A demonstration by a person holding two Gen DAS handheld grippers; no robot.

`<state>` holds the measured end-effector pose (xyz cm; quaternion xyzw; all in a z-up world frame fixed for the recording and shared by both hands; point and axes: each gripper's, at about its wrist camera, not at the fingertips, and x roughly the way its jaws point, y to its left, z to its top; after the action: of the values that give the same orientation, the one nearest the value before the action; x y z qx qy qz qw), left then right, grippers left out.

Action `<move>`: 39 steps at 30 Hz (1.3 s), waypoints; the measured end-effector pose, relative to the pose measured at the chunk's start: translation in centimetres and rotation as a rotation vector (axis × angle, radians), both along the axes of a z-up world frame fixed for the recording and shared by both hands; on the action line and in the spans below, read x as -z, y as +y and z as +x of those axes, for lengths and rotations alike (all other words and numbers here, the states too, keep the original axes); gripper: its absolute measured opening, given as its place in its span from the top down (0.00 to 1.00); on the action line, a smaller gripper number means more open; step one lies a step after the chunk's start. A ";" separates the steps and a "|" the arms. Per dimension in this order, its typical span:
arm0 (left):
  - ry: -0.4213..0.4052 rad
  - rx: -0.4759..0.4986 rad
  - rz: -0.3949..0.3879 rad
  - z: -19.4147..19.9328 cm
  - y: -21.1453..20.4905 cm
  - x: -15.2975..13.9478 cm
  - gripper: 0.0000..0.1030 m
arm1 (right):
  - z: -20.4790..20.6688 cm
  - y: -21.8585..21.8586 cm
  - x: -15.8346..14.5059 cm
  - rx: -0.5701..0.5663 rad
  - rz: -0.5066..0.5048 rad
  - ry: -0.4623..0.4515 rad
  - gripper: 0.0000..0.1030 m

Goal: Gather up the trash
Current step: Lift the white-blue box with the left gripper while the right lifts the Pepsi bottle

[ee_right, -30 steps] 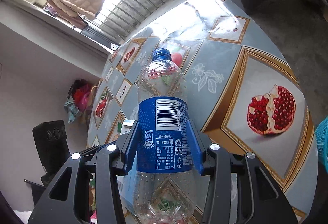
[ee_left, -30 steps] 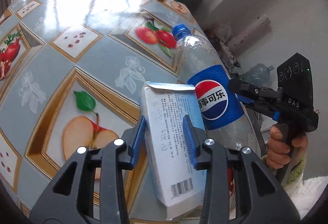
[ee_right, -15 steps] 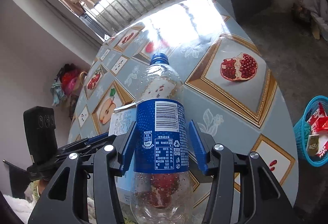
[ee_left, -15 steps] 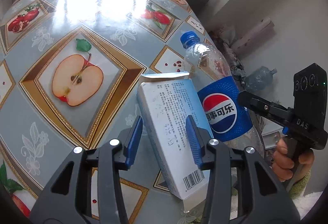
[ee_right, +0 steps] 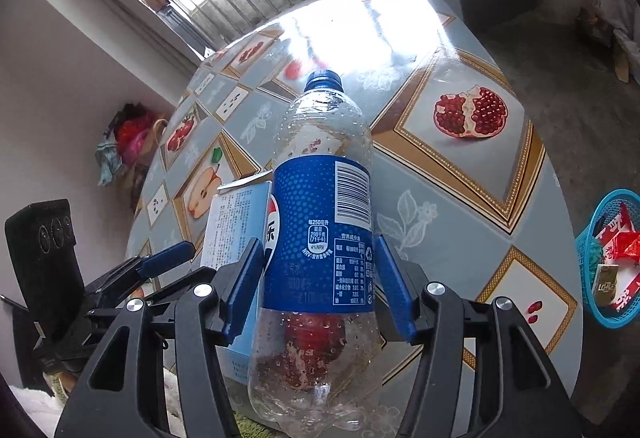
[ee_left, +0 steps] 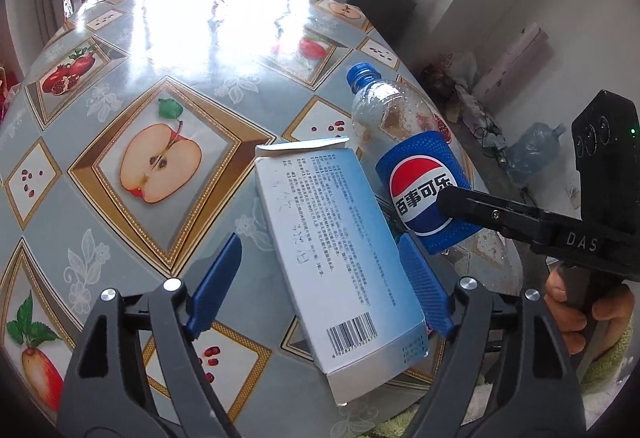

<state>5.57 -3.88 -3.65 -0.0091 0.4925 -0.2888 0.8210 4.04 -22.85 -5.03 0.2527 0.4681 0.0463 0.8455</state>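
Left jaws spread, just opened around white box, right jaws loosening beside clear blue-labelled bottle

The tablecloth is glossy, smooth plastic with glare, the bottle clear crinkled plastic with a shiny label, the box matt paperboard, the basket plastic mesh, and the pads ribbed blue plastic on matt black arms.
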 end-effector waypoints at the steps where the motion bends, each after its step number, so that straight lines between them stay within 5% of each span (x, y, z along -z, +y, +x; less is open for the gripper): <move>1: -0.012 -0.011 0.013 0.1 -0.3 0.0 0.20 | -0.1 -0.1 -0.1 0.005 -0.010 -0.002 0.46; 11: -0.053 0.007 0.144 0.9 -4.2 2.1 0.20 | -1.6 -1.5 -0.4 0.058 -0.071 -0.004 0.46; 19: -0.116 -0.026 0.216 1.0 -1.5 1.8 0.20 | -2.8 -2.3 -0.6 0.083 -0.081 0.010 0.46; 39: -0.085 -0.021 0.224 0.5 -1.1 2.3 0.20 | -0.6 -1.7 0.3 0.076 -0.105 0.075 0.37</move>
<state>6.11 -4.95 -5.91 0.0899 0.4861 -0.2236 0.8400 3.44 -24.52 -5.31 0.2272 0.4914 -0.0201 0.8405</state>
